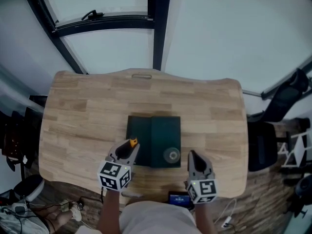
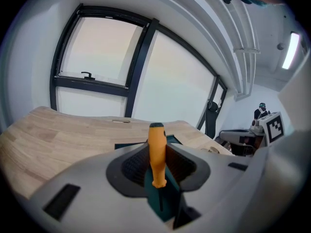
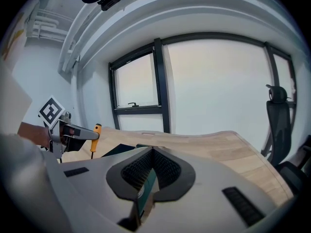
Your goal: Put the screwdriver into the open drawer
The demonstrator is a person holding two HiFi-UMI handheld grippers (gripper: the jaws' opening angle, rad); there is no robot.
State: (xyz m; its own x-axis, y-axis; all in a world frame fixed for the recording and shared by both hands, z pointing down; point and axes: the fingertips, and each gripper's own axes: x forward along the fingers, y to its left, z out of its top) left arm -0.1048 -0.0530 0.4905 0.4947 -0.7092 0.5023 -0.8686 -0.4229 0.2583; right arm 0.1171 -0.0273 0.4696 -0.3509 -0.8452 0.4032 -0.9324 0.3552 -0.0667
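Note:
A dark green box (image 1: 156,130) lies at the middle of the wooden table (image 1: 73,126), with a round grey part (image 1: 171,155) on its near right. I cannot tell where its drawer opens. My left gripper (image 1: 130,146) hovers at the box's near left corner. It is shut on the screwdriver (image 1: 132,142), whose orange handle (image 2: 156,152) stands upright between the pads with the thin shaft hanging below. My right gripper (image 1: 191,156) sits at the box's near right corner, and its pads (image 3: 165,166) meet with nothing between them. The right gripper view also shows the screwdriver (image 3: 96,132) at the left.
A black-framed window (image 1: 153,23) lies beyond the table's far edge. An office chair (image 1: 287,96) stands to the right. A small dark device with a screen (image 1: 179,198) is at the table's near edge. Cables and clutter (image 1: 29,199) lie on the floor at the left.

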